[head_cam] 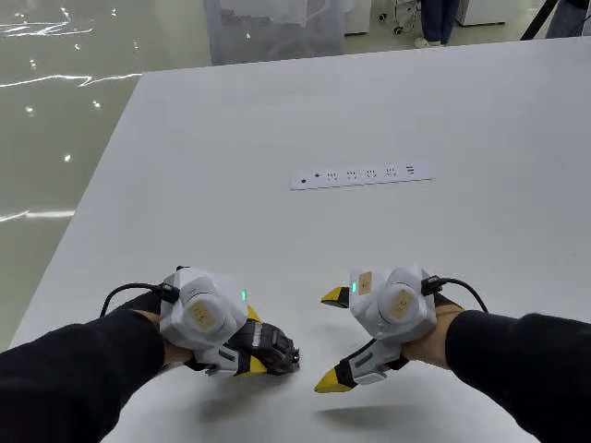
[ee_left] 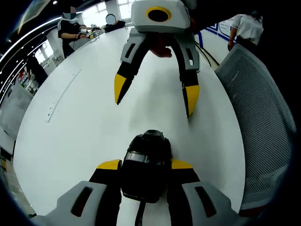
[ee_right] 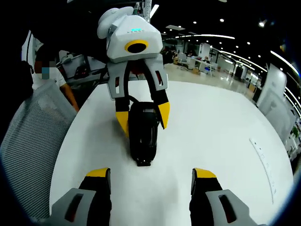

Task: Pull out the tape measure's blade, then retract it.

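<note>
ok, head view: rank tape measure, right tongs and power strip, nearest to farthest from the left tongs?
1. tape measure: held between the left tongs, touching them.
2. right tongs: open, just to the right, facing them.
3. power strip: farthest, up the table near its middle.

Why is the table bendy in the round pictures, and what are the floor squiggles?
Left gripper view and right gripper view: fisheye lenses bend the white table into a bulge. Head view: its edges run straight, and the squiggles are lights glaring off the glossy floor.
</note>
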